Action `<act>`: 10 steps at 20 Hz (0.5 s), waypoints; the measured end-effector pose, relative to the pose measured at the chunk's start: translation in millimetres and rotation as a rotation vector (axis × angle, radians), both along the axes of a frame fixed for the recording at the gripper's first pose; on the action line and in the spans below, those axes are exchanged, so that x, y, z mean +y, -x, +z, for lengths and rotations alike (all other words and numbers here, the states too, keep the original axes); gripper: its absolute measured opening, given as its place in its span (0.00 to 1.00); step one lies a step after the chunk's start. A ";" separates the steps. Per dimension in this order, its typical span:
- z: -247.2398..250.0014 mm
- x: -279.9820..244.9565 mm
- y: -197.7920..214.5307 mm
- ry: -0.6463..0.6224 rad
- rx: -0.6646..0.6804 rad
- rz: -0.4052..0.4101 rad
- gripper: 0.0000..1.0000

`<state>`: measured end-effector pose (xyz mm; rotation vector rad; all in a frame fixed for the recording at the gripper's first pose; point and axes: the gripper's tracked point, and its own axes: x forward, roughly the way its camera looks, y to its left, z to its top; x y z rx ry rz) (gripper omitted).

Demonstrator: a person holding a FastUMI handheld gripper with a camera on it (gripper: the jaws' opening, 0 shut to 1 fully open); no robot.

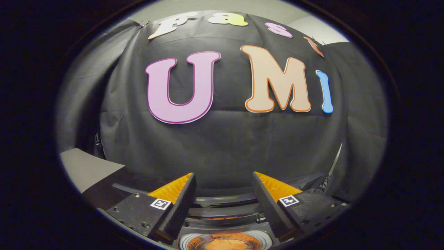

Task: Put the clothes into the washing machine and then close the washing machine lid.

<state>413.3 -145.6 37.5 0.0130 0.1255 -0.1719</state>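
Listing the items visible from the gripper view.

Gripper (223,194): two fingers standing well apart, nothing between them. Each has a black ribbed inner pad, an orange plastic backing and a black mount carrying a small square marker. It hovers above the washing machine, pointed toward the booth's black cloth wall (222,146).

Washing machine (225,203): a dark, glossy curved rim runs across just beyond the fingers; hard moulded plastic by the look of it. Below the fingers sits a round opening with a pale ring, the drum (194,240), its wall metallic and perforated as far as can be told.

Clothes (225,243): an orange, softly folded mass lying inside the drum, partly cut off at the lower limit of sight. Judged light, limp and easily compressed; not fragile, not slippery. If any needs pushing down, a pinch on a raised fold would serve, though the cloth will drape and trail.

Lid: judged to be the dark curved panel beyond the rim, raised; this cannot be confirmed. Likely rigid, hinged at the back and light to swing. Best taken at its front edge, with the fingers hooked over it or closed on it, then lowered.

Tabletop (86,166): a plain grey flat surface off to the left, matte.

Status, as a judgement: clothes loaded; closing remains.
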 end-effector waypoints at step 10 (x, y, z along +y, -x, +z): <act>-6.4 2.8 27.0 0.002 0.013 -0.003 0.97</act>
